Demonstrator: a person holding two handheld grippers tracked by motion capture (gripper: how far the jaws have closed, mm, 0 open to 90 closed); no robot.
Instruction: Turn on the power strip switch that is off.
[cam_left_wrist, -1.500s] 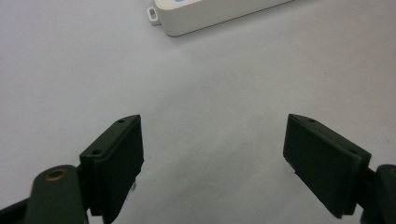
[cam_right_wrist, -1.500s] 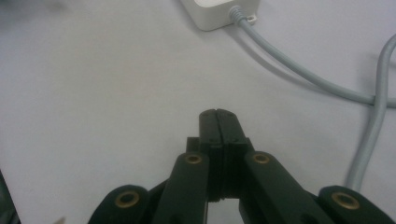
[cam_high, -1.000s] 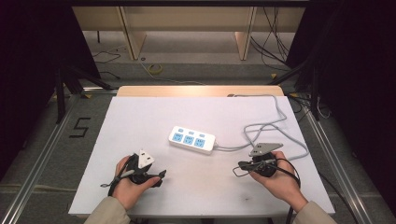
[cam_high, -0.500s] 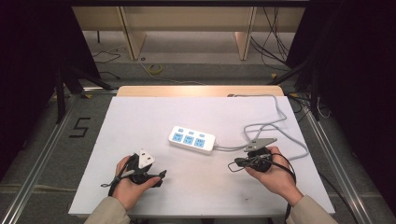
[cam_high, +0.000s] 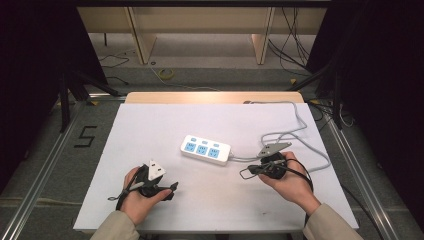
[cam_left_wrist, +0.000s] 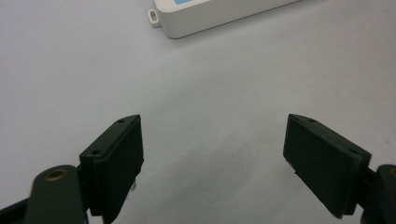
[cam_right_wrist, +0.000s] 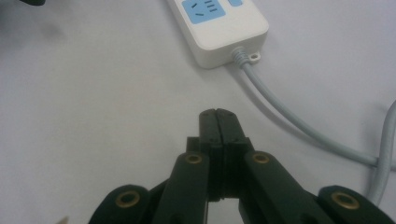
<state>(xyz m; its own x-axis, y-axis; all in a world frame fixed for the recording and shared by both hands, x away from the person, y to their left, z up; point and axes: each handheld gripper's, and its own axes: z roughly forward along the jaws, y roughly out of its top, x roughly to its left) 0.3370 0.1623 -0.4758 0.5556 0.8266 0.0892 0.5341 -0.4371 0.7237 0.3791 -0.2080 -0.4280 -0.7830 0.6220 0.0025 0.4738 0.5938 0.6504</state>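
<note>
Tabletop: a flat, matte white sheet (cam_high: 150, 130) covered a wooden top whose pale far edge showed beyond it; the surface looked smooth and even.
Power strip: a white plastic bar with rounded corners (cam_high: 205, 150) lay near the middle of the tabletop, slightly angled, carrying three light-blue socket faces in a row. A small mounting loop stuck out at each end, seen in both gripper views (cam_left_wrist: 196, 14) (cam_right_wrist: 224, 28).
Cord: a smooth grey round cable (cam_high: 300, 135) left the right end of the power strip through a ribbed collar, looped over the right part of the tabletop and ran off the far right corner.
Left gripper: black and hard-edged (cam_high: 167, 190), with a grey three-cornered plate on top, held in the left hand (cam_high: 137, 197) near the near-left of the tabletop. In the left gripper view its jaws (cam_left_wrist: 212, 163) stood wide apart, flat rectangular black pads with nothing between them, above bare white surface; the power strip lay beyond them.
Right gripper: black with brass-coloured pivot pins (cam_right_wrist: 218, 116), held in the right hand (cam_high: 290, 182) at the near right, just right of the power strip (cam_high: 245, 172). Its jaws were pressed together, pad against pad, gripping nothing, pointing toward the cord end of the power strip and just left of the cord.
</note>
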